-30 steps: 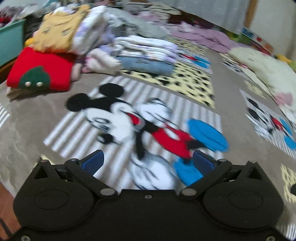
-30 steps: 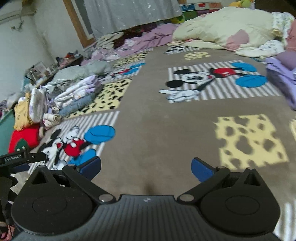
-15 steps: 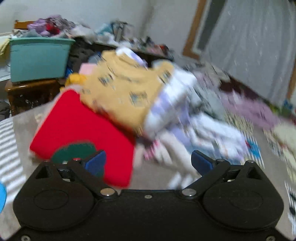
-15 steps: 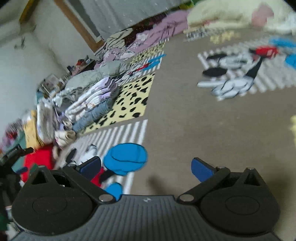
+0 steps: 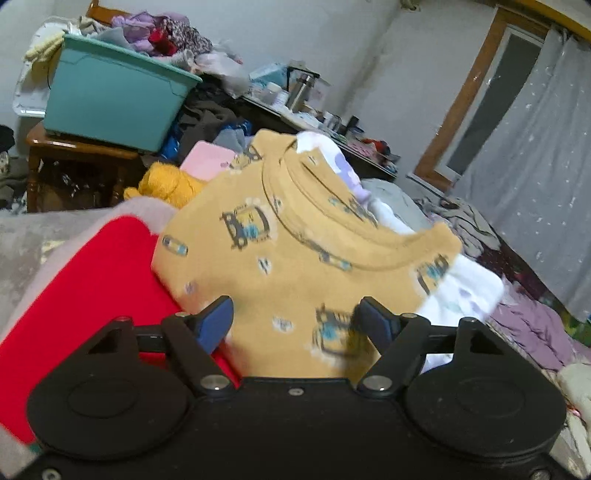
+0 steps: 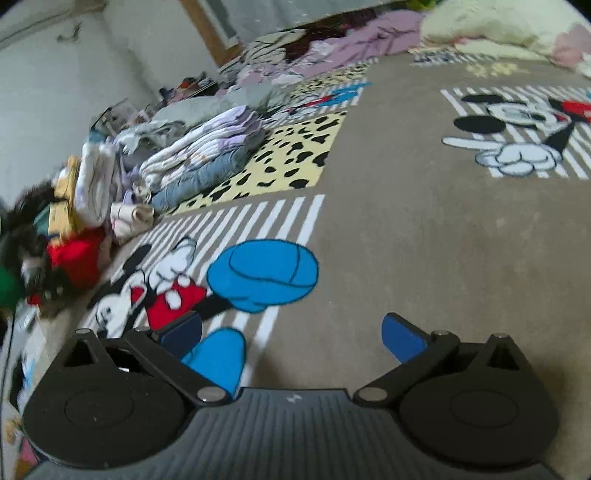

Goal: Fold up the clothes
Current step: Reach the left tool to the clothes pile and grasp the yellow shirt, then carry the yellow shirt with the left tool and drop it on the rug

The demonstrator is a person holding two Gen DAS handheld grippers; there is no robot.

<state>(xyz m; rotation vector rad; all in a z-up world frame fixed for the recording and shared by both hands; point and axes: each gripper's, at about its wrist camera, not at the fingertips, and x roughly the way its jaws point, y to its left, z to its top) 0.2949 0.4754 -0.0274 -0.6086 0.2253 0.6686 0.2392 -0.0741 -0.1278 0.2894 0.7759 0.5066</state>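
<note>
My left gripper (image 5: pixel 297 325) is open, its jaws either side of the near edge of a folded yellow shirt with a car print (image 5: pixel 295 251); I cannot tell if they touch it. The shirt lies on a red folded garment (image 5: pixel 92 295) and a white-and-lilac one (image 5: pixel 465 284). My right gripper (image 6: pixel 291 338) is open and empty, low over the brown Mickey Mouse blanket (image 6: pixel 424 240). The same pile of yellow, white and red clothes (image 6: pixel 81 206) shows at the left in the right wrist view, with the blurred left gripper (image 6: pixel 26 254) beside it.
A stack of folded striped and blue clothes (image 6: pixel 207 155) lies on the blanket. A teal bin full of clothes (image 5: pixel 114 99) stands on a wooden table behind the pile. Loose purple clothes (image 6: pixel 362 44) and a cream duvet (image 6: pixel 498 26) lie at the far side.
My left gripper has swung up from the Mickey Mouse blanket to the clothes pile and closed in on the yellow shirt. My right gripper has turned left and dropped lower over the blanket.
</note>
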